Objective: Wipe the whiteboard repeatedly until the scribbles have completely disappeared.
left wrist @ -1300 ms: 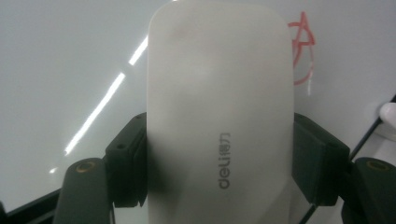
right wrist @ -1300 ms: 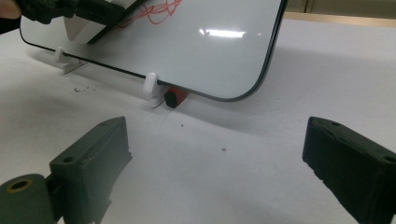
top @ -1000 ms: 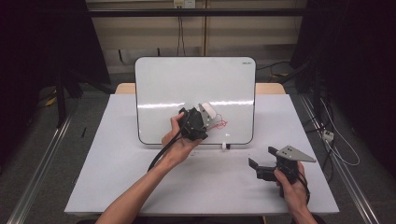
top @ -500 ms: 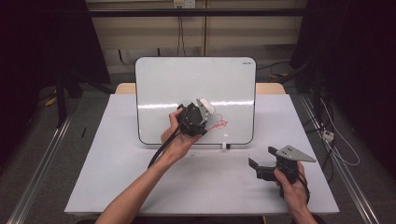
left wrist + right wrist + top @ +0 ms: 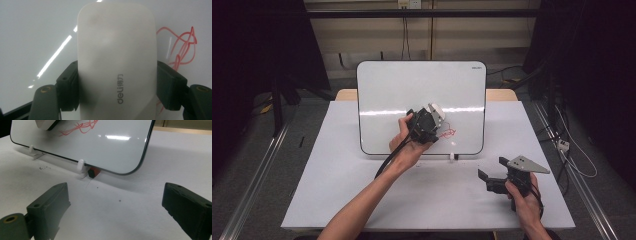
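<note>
A white whiteboard (image 5: 422, 90) leans on small feet at the back middle of the table. On its lower right part is a red scribble (image 5: 448, 133), which appears closer up as the red scribble (image 5: 185, 50). My left gripper (image 5: 432, 115) is shut on a white "deli" eraser (image 5: 116, 65), held flat against the board just left of and above the scribble. Down at the front right of the table my right gripper (image 5: 493, 170) rests open, and nothing is between its fingers (image 5: 50, 202).
A red marker with a black cap (image 5: 93, 172) lies under the board's lower edge, beside a white stand foot (image 5: 80, 166). The white table top (image 5: 362, 190) spreads in front of the board. Dark floor, rails and cables surround the table.
My left gripper has carried the eraser slightly up and to the left on the board, so the red scribble shows more fully. The right gripper has stayed put.
</note>
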The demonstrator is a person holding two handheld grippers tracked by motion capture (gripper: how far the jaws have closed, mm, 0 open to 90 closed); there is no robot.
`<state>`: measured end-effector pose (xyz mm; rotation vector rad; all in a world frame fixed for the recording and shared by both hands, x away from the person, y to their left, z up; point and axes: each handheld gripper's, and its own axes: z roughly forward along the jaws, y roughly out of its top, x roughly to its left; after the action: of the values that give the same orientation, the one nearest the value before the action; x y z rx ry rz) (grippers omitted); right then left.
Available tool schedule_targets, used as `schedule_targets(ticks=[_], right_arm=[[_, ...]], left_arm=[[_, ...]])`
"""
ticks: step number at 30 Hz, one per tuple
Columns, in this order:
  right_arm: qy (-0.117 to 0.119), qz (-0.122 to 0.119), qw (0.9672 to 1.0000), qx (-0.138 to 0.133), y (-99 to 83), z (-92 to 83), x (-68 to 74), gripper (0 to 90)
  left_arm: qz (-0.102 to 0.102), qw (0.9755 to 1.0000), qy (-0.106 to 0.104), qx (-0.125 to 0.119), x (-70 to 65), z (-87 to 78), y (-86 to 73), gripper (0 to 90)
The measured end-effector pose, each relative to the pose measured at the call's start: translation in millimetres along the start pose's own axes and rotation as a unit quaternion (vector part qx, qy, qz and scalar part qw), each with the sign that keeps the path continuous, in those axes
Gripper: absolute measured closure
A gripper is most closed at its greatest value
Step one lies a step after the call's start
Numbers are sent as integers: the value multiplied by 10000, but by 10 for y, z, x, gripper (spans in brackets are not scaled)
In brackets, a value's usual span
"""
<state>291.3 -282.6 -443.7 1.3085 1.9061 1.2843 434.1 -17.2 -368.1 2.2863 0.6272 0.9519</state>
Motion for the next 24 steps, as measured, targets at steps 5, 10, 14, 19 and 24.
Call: schedule_targets(ticks=[5,10,14,19,24], right_arm=[[5,-6,10000,-5,0,-3,2,74],[4,1,10000,-7,0,-1,-1,73],[6,3,10000,3,-1,2,3,73],[11,1,10000,3,0,2,6,74],[16,0,10000,8,0,6,8,74]], left_arm=[[79,10000,31,2,-19,10,29,306],[85,10000,19,-15,-38,23,61,306],[146,9999,25,-4,-51,22,73,306],[222,9997,43,2,-87,38,97,307],[455,9989,-52,20,-228,73,138,307]])
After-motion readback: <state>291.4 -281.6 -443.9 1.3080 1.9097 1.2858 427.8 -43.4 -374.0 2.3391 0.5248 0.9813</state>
